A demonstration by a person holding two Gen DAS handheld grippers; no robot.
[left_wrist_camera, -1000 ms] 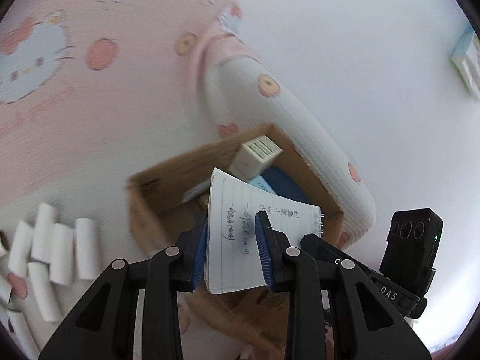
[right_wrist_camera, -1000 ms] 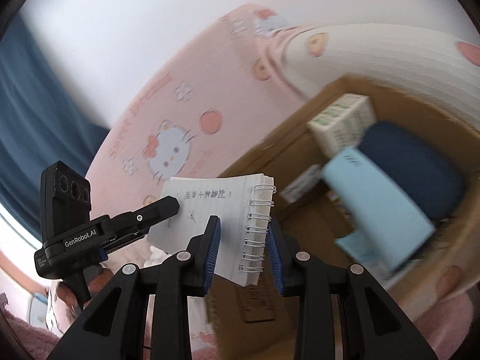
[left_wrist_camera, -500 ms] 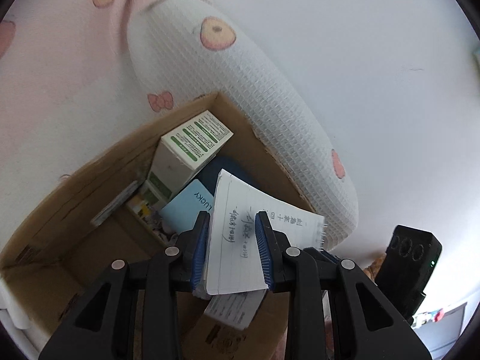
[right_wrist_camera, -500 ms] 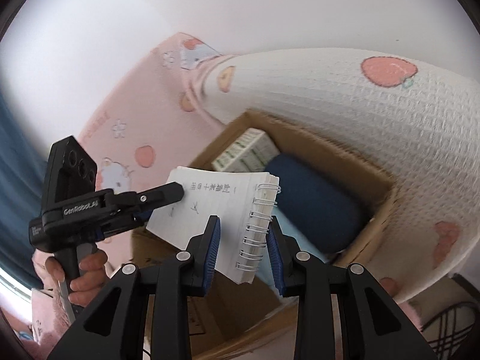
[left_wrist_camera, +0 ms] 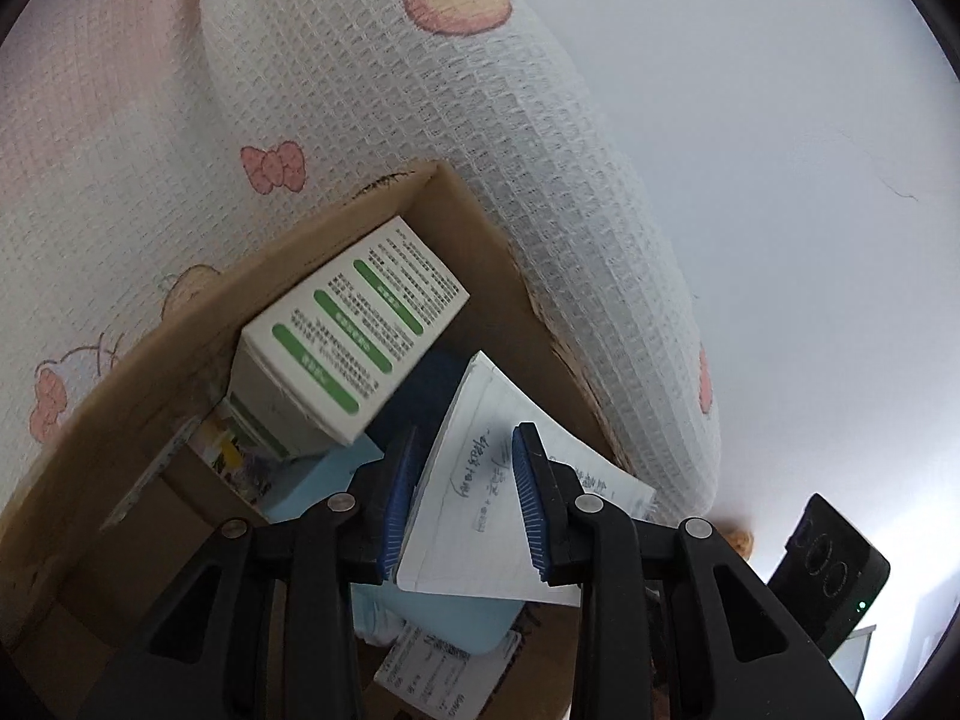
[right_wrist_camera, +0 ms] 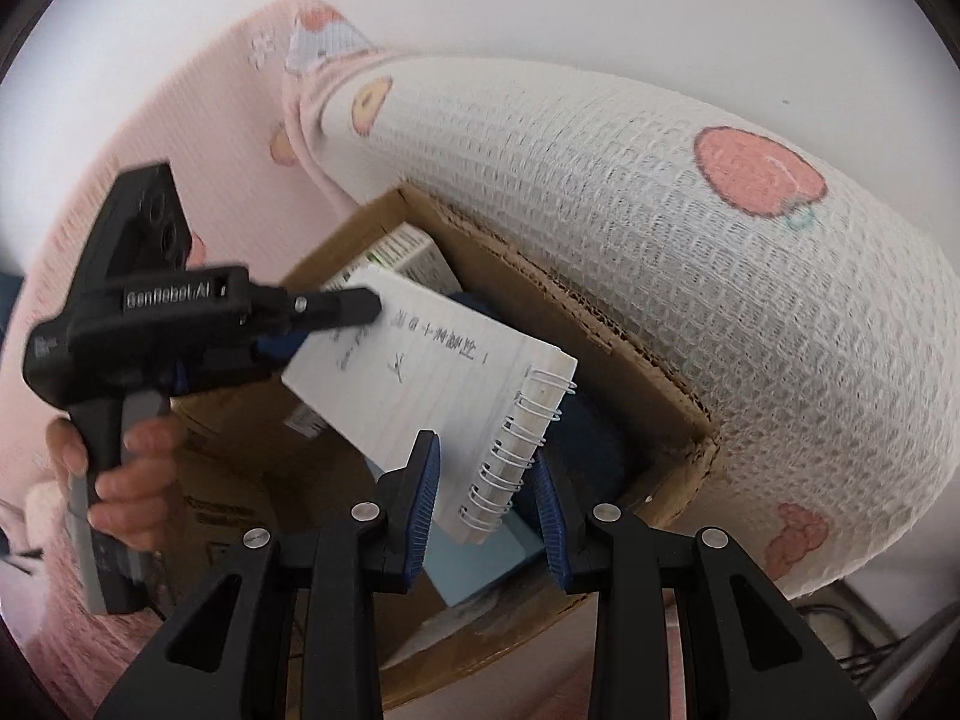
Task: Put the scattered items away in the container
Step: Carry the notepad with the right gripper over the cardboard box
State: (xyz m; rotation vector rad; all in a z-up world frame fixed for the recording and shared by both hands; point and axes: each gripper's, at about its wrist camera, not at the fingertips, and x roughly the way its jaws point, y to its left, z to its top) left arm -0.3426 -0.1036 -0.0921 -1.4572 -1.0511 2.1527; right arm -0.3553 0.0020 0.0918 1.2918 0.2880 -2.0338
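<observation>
Right wrist view: the notebook (right_wrist_camera: 456,372) hangs over the open cardboard box (right_wrist_camera: 690,414), clear of the things inside; its spiral binding (right_wrist_camera: 516,456) sits between the right gripper (right_wrist_camera: 486,507) pads; the far corner is held by the left gripper (right_wrist_camera: 336,324)
Left wrist view: the same notebook (left_wrist_camera: 510,498) lies between the blue pads of the left gripper (left_wrist_camera: 462,504), page face toward the camera, above the box (left_wrist_camera: 480,252)
Right fingers: partly apart; whether the pads press the binding or only flank it I cannot tell
Left fingers: narrowed onto the paper edge, apparently pinching it; the contact looks light
Long axis: runs from one gripper to the other, across the box mouth; the spiral end is nearest the right gripper, the loose-leaf end nearest the left
Tilt: the page slopes down toward the right gripper, spiral end lowest
Contents below: a green-and-white carton (left_wrist_camera: 354,348), a dark blue bundle (right_wrist_camera: 594,444), a light blue flat item (left_wrist_camera: 444,612)
Deciding relation: the notebook sits directly above the free space beside the carton; judged, a drop needs both ends lowered together, or it will tip on the carton
</observation>
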